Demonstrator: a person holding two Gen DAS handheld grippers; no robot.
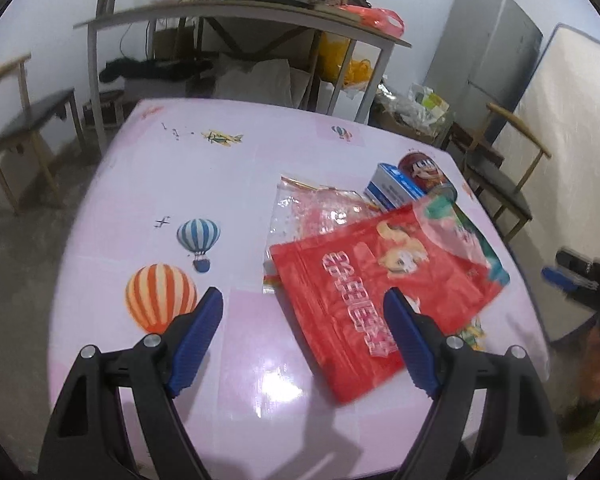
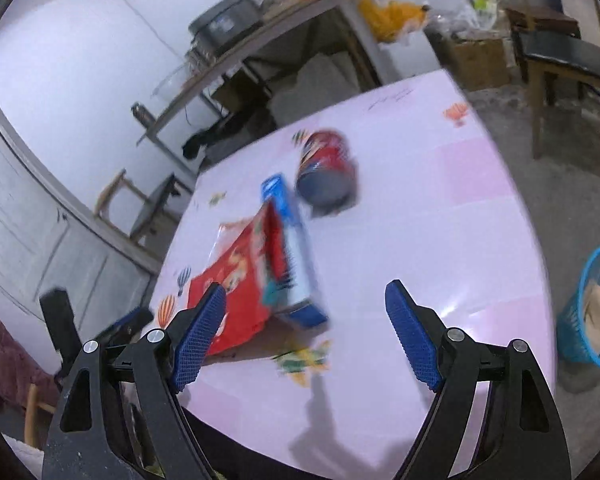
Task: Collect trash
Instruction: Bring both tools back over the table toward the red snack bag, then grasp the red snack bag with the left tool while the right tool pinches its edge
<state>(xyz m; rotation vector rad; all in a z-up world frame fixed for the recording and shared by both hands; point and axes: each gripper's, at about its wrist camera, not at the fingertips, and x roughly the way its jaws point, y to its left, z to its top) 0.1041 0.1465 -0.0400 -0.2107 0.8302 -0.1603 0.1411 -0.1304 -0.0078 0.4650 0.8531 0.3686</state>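
Both claws gape empty: left claw (image 1: 303, 334), right claw (image 2: 306, 330). Pinch the red bag (image 1: 380, 280) at its lower-centre edge; the bin (image 2: 592, 308) sits at right.

The pouch (image 1: 384, 280) lies on the table (image 1: 220, 184), box (image 1: 396, 186) and can (image 1: 426, 170) behind.

Right wrist view is motion-blurred: print on the red can (image 2: 327, 172) and the blue box (image 2: 296, 256) is unreadable, and the red bag (image 2: 236, 300) is partly covered by that box and by the near blue pad. At right, the blue mesh basket (image 2: 592, 308) is cut by the frame edge; its contents cannot be identified. Left wrist view: the clear bag (image 1: 312, 212) lies partly under the red bag, the can and box are partly hidden behind it, and the other gripper at the right edge is blurred and cropped.
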